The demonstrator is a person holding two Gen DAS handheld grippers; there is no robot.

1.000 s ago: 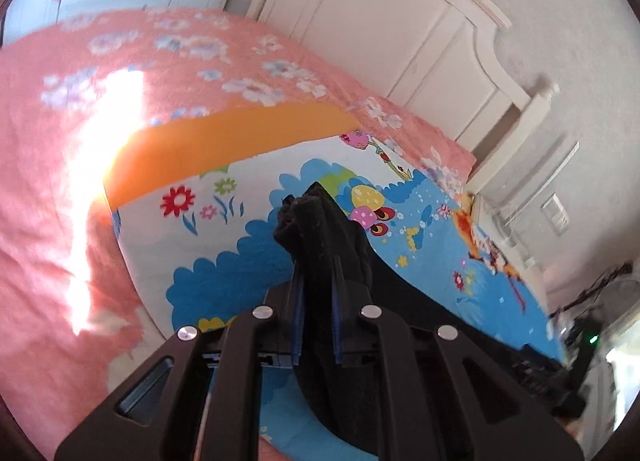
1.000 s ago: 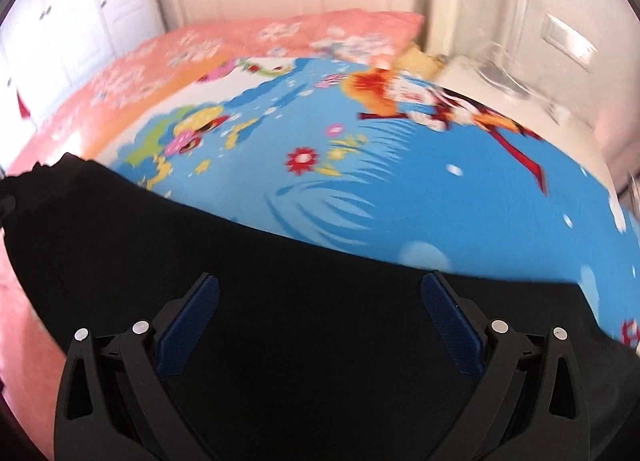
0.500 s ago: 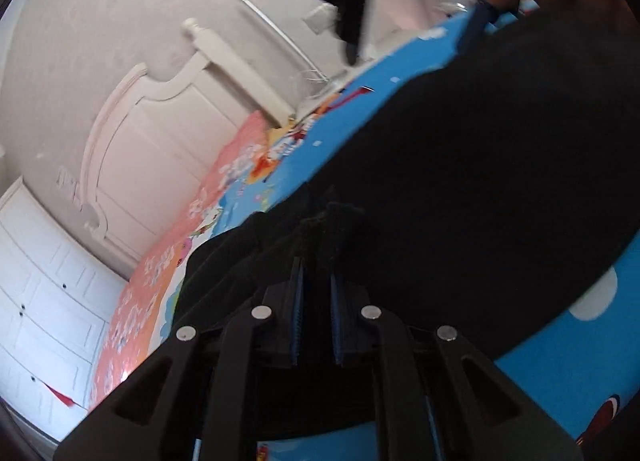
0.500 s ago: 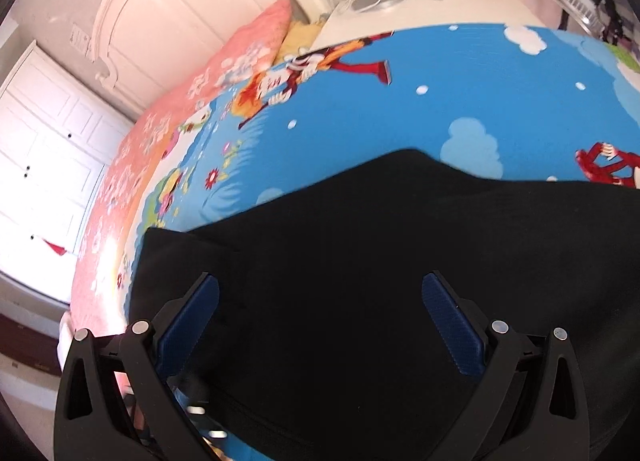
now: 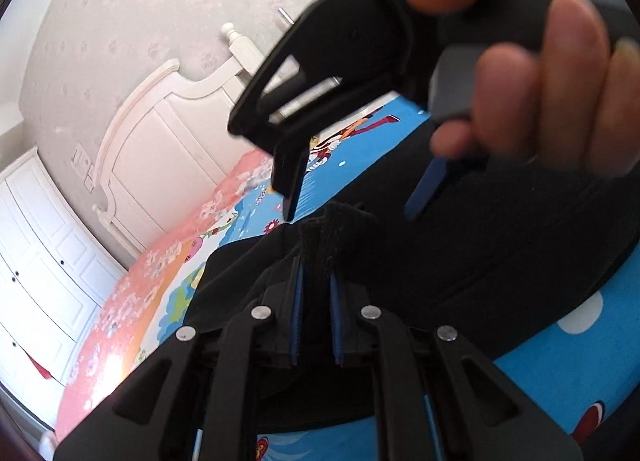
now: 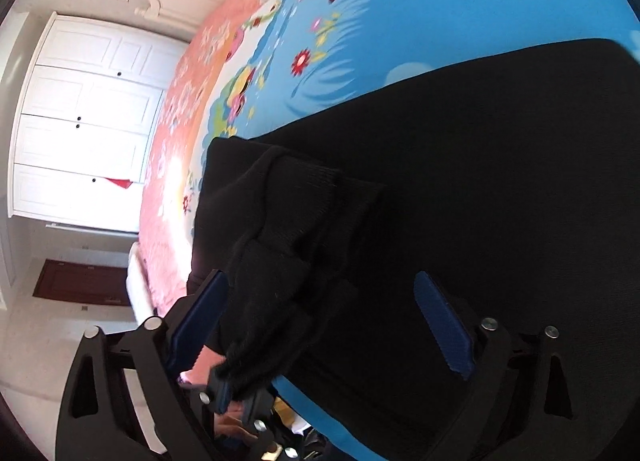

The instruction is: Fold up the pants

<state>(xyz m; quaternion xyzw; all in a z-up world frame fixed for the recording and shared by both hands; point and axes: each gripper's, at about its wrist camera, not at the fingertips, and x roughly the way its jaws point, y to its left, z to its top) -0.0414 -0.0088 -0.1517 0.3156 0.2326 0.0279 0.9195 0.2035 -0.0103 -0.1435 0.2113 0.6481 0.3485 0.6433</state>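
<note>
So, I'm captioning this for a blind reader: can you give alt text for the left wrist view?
The left gripper is shut on a bunched ribbed edge of the black pants, which lie across a bright cartoon-print bedspread. Just above, a hand holds the right gripper, jaws open, over the fabric; a white headboard stands behind.

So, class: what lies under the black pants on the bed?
Under the black pants shows the blue cartoon-print sheet, visible past their edges. Whatever part of the print sits directly beneath the pants is covered. A pink floral cover lies farther along the bed.
</note>
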